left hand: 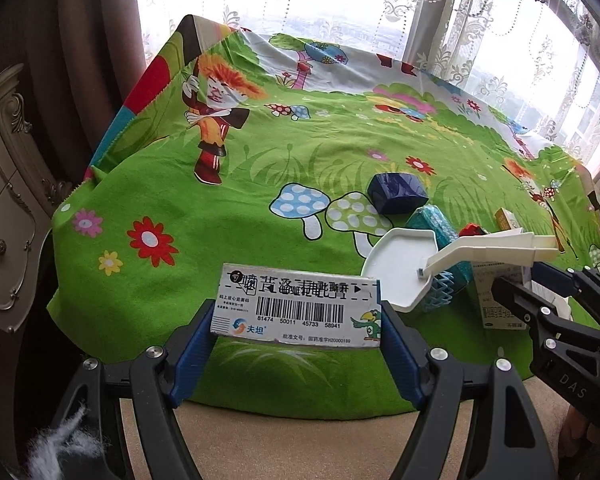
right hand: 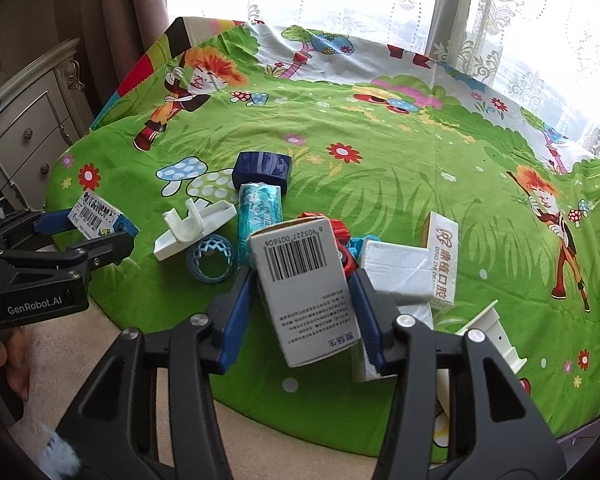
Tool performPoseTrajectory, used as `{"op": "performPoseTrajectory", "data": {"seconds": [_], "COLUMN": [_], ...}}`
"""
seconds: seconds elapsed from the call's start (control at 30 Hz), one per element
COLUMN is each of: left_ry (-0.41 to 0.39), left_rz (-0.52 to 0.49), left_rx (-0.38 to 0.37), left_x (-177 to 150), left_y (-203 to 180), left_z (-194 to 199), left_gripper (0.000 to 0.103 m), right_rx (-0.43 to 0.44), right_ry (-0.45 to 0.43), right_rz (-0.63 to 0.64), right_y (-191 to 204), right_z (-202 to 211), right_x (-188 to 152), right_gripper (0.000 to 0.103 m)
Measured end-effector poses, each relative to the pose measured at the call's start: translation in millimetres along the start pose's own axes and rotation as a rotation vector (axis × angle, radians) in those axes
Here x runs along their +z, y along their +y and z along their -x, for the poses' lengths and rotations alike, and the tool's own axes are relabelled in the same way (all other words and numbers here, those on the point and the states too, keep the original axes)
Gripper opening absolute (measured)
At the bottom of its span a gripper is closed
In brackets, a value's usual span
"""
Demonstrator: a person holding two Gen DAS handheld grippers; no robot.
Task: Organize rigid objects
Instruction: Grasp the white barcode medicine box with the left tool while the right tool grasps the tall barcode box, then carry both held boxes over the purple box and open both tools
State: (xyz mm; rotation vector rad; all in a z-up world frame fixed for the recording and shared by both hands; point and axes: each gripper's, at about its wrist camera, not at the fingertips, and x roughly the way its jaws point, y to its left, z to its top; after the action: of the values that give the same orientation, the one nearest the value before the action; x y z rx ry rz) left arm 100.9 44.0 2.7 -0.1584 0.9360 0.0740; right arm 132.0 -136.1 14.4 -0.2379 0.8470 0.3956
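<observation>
My left gripper (left hand: 296, 314) is shut on a white medicine box (left hand: 300, 300) with a barcode and a parrot picture, held across the jaws above the near edge of the green cartoon cloth (left hand: 172, 184). My right gripper (right hand: 302, 308) is shut on a grey-white carton (right hand: 300, 276) with a barcode, its blue pads (right hand: 236, 312) pressing both long sides. Just beyond the carton lies a pile: a dark blue box (right hand: 262, 170), a teal packet (right hand: 258, 212), a white plastic tray piece (right hand: 192, 228), a light blue lattice ring (right hand: 212, 260) and a red toy (right hand: 340, 232).
A white box (right hand: 396, 272), a gold-lettered box (right hand: 446, 256) and a white bracket (right hand: 496, 336) sit to the right of the pile. A cream dresser (right hand: 32, 136) stands at the left. Lace curtains and a window are behind the table. A hand shows at the left edge.
</observation>
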Motion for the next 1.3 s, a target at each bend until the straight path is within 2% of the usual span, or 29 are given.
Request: {"op": "performPoseTrajectory", "data": {"seconds": [0.27,0.63,1.0,1.3], "left_ry": [-0.017,-0.019,-0.02,-0.033], "left_rz": [-0.01,-0.051,-0.116,-0.217], "left_rx": [-0.026,-0.069,-0.112,-0.194], "left_x": [-7.5,-20.9,-34.9,-47.1], "left_y": [-8.1,-26.4,-52.7,-89.8], "left_z": [10.6,23.7,37.8,52.4], "left_gripper": [0.077,0.077,0.077,0.077], "right_rx": [0.012,0.025,0.015,-0.002], "right_ry": [-0.016,-0.03,-0.051,-0.065], "right_rz": [-0.025,-0.071,-0.124,-0.193], "right_y": [-3.6,-9.8,-19.4,-38.9], "right_z": [10.0,28.4,55.5,83.2], "right_x": [-7.7,-21.1,-39.5,-61.3], "right_gripper": [0.047,0.046,0.046,0.046]}}
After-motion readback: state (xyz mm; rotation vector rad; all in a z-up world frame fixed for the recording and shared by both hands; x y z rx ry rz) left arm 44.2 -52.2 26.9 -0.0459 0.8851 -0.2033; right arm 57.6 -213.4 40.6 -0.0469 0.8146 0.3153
